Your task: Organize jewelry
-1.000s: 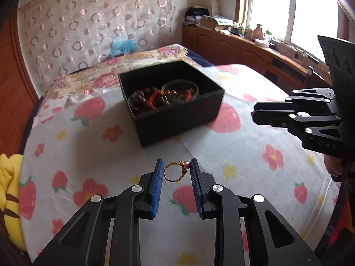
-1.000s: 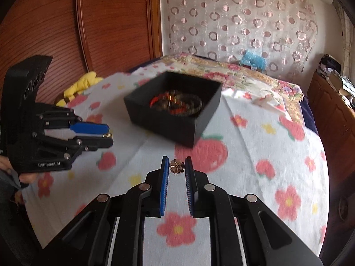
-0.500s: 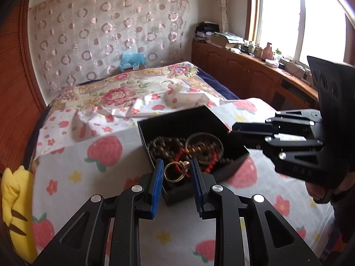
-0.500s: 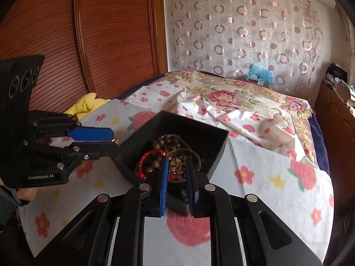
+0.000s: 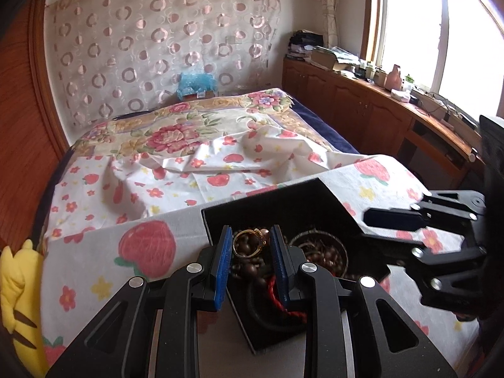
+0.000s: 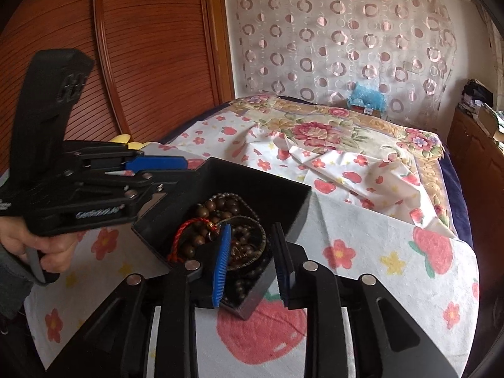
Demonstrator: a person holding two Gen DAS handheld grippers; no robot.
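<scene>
A black open box (image 5: 283, 195) (image 6: 277, 201) sits on the strawberry-print cloth and holds brown bead bracelets (image 6: 217, 208), a red cord (image 6: 186, 230) and a dark bangle (image 5: 318, 249). My left gripper (image 5: 251, 245) is shut on a gold ring (image 5: 249, 245) and holds it over the box's near left part. My right gripper (image 6: 250, 245) is open over the box; a small gold piece (image 6: 239, 253) lies among the beads below its jaws. Each gripper also shows in the other's view: the right (image 5: 390, 220), the left (image 6: 157, 163).
The cloth (image 6: 393, 271) covers a table that stands against a bed with a floral quilt (image 5: 176, 132). A yellow plush toy (image 5: 15, 299) lies at the left edge. Wooden cabinets (image 5: 362, 110) run under the window on the right. A wooden wardrobe (image 6: 141, 63) stands at left.
Both grippers moved forward over the box. My right gripper opened and let go of the small gold piece, which now lies in the box. My left gripper still holds the ring.
</scene>
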